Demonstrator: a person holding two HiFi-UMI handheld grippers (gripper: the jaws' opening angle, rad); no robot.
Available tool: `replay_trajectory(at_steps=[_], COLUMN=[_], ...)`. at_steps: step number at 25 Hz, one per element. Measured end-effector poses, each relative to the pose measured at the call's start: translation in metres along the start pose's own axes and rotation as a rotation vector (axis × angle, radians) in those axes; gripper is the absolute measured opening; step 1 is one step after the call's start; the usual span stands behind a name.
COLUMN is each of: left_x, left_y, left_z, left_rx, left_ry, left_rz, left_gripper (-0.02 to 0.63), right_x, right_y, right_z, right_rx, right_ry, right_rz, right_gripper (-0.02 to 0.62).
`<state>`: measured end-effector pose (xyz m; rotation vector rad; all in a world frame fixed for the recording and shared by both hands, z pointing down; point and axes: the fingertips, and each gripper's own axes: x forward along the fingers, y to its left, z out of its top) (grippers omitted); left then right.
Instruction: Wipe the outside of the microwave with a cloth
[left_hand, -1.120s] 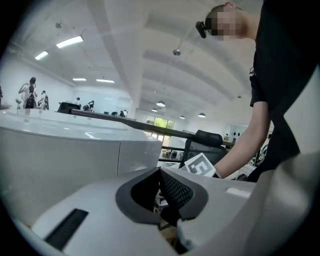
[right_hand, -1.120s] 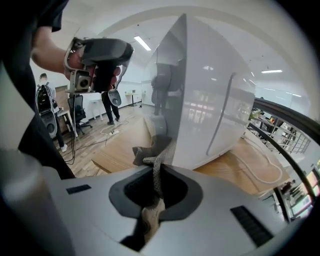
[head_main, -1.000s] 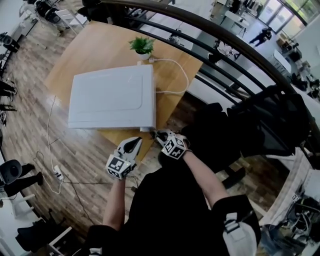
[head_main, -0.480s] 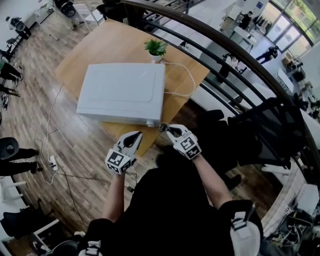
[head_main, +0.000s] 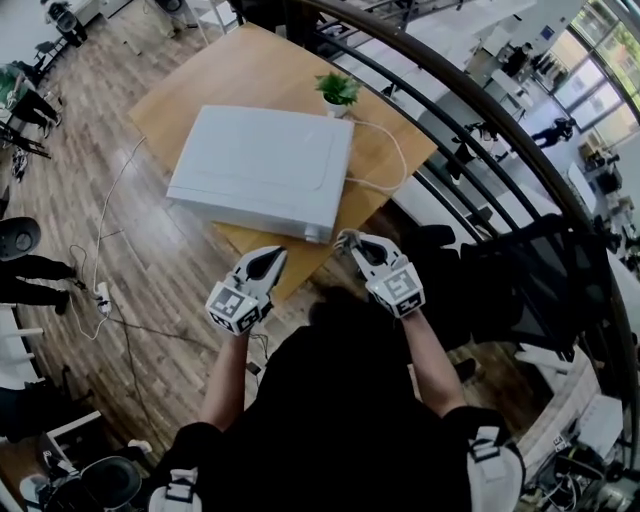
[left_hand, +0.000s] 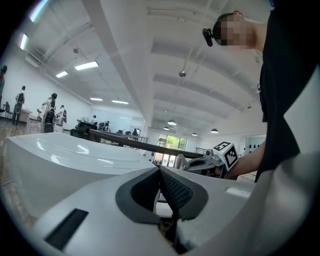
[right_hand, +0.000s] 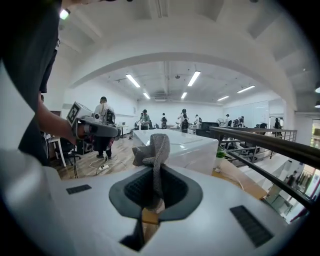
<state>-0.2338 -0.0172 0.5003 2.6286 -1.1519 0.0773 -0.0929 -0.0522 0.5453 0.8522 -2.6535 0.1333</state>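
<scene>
Grey cloth (right_hand: 156, 150) is pinched in the right gripper (head_main: 350, 242), its fingers clamped on it. Left gripper (head_main: 268, 262): fingers closed on nothing. White microwave (head_main: 265, 170) is set on the wooden counter (head_main: 250, 70), at 12 o'clock, near both. Judged best: cloth is pressed flat to the near face and strokes are overlapped.

Head view: the microwave (head_main: 262, 170) shows only its top and a thin strip of the side facing the tools; its other faces are out of sight. The cloth (head_main: 345, 238) at the tip of the right gripper (head_main: 352, 243) is too small to make out. Left gripper view: the body of the left gripper (left_hand: 161, 181) covers the microwave's lower part ahead of the jaws. Right gripper view: the cloth's lower end is hidden between the pads. Beyond the jaws, the people (right_hand: 145, 119) are too small to tell apart. The cable (head_main: 385, 160) seems to end behind the plant (head_main: 338, 90).
</scene>
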Motion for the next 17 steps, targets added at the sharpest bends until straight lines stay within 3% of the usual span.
replay_trajectory(at_steps=[4,17], left_x=[-0.007,0.007], left_y=[0.003,0.008], left_z=[0.003,0.009], left_rx=[-0.025,-0.020], left_ry=[-0.032,-0.013], left_rz=[0.017,0.076], left_gripper=[0.002,0.002], right_x=[-0.001,-0.004], right_y=[0.006,-0.012], right_z=[0.006,0.016], right_rx=[-0.007,-0.025], right_ry=[-0.007,-0.018], right_rz=[0.024,0.083], right_gripper=[0.014,0.014])
